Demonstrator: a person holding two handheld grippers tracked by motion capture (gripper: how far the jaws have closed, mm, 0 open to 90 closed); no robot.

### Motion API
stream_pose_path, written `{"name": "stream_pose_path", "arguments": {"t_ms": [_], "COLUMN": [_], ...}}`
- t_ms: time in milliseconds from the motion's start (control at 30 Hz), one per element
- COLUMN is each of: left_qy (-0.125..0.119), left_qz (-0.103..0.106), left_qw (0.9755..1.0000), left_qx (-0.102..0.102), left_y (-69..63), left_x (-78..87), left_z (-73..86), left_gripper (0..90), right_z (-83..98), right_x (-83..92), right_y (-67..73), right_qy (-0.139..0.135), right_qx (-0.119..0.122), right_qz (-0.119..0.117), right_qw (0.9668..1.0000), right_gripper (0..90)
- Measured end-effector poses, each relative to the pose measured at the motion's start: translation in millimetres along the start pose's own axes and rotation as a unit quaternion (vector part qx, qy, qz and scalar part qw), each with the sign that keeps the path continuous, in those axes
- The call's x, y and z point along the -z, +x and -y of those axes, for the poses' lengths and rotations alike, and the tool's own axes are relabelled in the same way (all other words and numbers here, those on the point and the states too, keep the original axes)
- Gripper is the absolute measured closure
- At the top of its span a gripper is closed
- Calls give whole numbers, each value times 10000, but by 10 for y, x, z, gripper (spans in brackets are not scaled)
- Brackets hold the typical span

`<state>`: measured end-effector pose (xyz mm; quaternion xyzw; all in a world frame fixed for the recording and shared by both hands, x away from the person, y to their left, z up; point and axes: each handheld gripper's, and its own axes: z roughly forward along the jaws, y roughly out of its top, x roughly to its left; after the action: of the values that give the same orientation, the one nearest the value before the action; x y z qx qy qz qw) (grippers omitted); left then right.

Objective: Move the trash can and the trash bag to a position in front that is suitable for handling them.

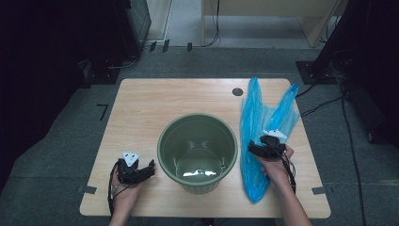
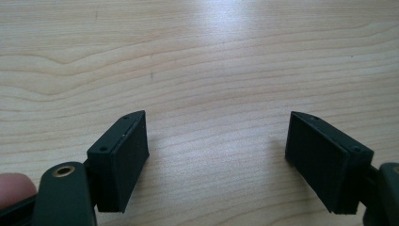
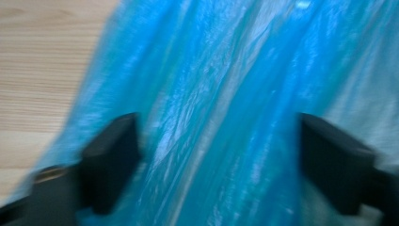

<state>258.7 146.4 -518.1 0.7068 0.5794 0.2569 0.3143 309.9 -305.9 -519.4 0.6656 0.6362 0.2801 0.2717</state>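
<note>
the blue plastic bag [image 1: 261, 141] is looking thin, feather-light and limp — a film that is likely to slip, bunch and cling rather than hold any shape, so a pinch on a gathered fold near one of its handle loops, at the far end, is probably going to hold best. it is lying flat on the right side of the wooden table [image 1: 141, 108], just right of the green bin [image 1: 197, 151], stretching from the near edge toward the far right corner, where it is splitting into two pointed handles. it is glossy, translucent and crinkled lengthwise.

the right gripper [image 3: 219, 160] is hovering over the bag's middle, jaws apart with the film between them but not pinched. the left gripper [image 2: 216, 160] is sitting released over bare wood, left of the bin.
</note>
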Motion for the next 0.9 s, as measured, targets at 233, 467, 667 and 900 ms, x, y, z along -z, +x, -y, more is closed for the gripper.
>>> {"name": "stream_pose_path", "arguments": {"t_ms": [233, 467, 667, 900], "left_qy": [0, 3, 2, 16], "left_qz": [2, -7, -6, -2], "left_qw": [10000, 10000, 10000, 10000], "left_qx": [-5, -3, -9, -31], "left_y": [0, -2, -7, -10], "left_x": [0, -1, -5, -8], "left_z": [0, -1, -3, -5], "left_gripper": [211, 210, 203, 189], "right_z": [25, 28, -51, -190], "right_x": [25, 66, 269, 572], "right_y": [107, 114, 180, 285], "right_qy": [-255, -569, -1195, -2051], "right_qx": [116, -31, -111, 9], "right_qz": [-117, -374, -454, -561], "right_qw": [9995, 9977, 9917, 9771], "right_gripper": [792, 900, 900, 900]}}
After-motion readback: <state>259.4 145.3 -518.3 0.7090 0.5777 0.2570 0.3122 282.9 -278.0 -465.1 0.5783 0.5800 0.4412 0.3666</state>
